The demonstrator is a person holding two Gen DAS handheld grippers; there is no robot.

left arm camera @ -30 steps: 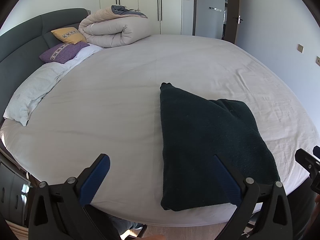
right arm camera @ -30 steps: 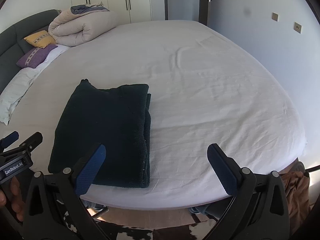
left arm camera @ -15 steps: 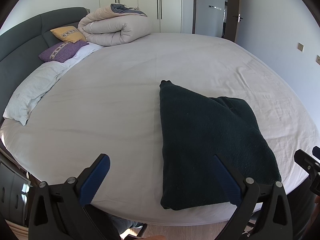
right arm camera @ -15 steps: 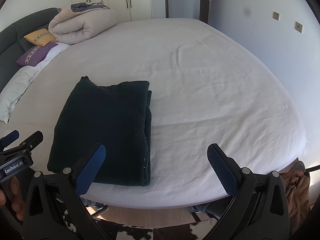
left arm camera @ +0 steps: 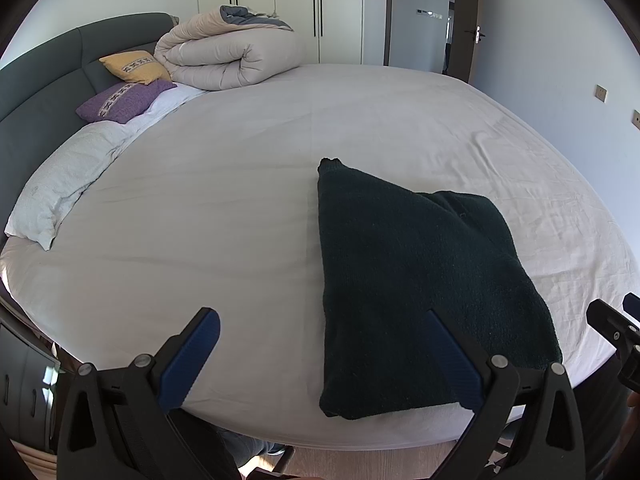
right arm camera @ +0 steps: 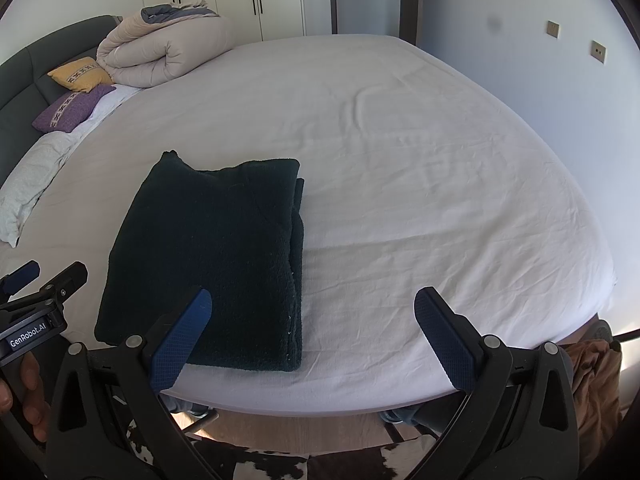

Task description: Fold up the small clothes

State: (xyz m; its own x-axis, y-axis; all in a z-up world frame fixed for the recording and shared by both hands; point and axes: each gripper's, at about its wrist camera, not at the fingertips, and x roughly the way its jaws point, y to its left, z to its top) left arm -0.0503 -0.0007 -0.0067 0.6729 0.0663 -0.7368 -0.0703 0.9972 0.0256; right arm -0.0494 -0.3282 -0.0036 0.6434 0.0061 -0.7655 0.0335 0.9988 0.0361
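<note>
Dark green sweater (left arm camera: pixel 424 280) lies folded flat on bed (left arm camera: pixel 240 208), near the front edge, w/ a small corner poking up at its far-left end. Right side shows stacked layers in right wrist view (right arm camera: pixel 208 264).

Left gripper (left arm camera: pixel 324 356): jaws spread wide, nothing between them, held above the front edge of the bed. Blue pads (left arm camera: pixel 192 356) visible on both fingers. Sweater sits ahead & to the right of this gripper's midline; its right finger overlaps the sweater's near-right part in view, contact can't tell.

Right gripper (right arm camera: pixel 316 336): jaws spread wide, empty, also off the front edge. Sweater is ahead & to the left; left finger overlaps the sweater's near edge in view, touching or not can't tell. Bare white sheet ahead of the right finger.

Left gripper also seen at left edge of right wrist view, "GenRobot.AI" label on it, hand (right arm camera: pixel 24 392) around its handle.

Far beyond jaws, left: rolled beige duvet (left arm camera: pixel 228 56), yellow cushion (left arm camera: pixel 132 66), purple cushion (left arm camera: pixel 124 100), white pillow (left arm camera: pixel 60 188) along grey headboard (left arm camera: pixel 36 92). Wardrobe (left arm camera: pixel 296 4) & door (left arm camera: pixel 464 12) at back.
</note>
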